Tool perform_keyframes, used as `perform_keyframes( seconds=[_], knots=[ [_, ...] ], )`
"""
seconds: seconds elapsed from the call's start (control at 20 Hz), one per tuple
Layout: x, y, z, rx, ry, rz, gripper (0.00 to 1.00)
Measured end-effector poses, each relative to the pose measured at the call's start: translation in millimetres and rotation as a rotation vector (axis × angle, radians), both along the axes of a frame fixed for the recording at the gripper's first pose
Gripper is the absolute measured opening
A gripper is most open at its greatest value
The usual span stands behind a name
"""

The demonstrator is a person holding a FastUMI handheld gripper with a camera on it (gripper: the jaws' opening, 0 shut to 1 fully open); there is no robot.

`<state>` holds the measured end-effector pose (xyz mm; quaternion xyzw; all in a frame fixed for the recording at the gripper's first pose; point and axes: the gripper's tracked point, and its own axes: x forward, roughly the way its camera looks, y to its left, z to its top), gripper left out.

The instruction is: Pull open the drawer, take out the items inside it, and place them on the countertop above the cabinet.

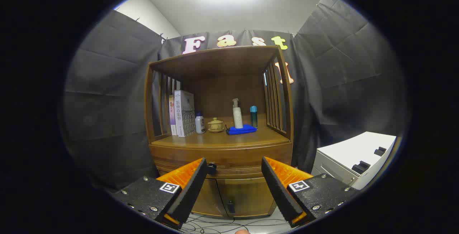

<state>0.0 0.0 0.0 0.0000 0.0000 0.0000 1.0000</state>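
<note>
The drawer [229, 162] in the wooden cabinet [218, 83] is closed, so nothing is out yet. The hand-held gripper [235, 169] is spread wide and holds nothing, its fingers just before the small dark knob [212, 166]. The writing on the books [183, 113] is too small to read.

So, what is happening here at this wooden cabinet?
A person holds a gripper in front of a wooden cabinet. Its fingers are spread open and hold nothing. The drawer is closed; its dark knob sits just beside one finger. On the countertop stand books, small bottles, a lidded cup and a blue cloth.
</note>
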Motion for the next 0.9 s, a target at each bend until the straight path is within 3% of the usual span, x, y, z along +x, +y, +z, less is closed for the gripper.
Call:
perform_keyframes(
  seconds=[0.9],
  knots=[
    [-3.6, 13.8, -10.7, 0.005, 0.015, 0.007, 0.94]
  ],
)
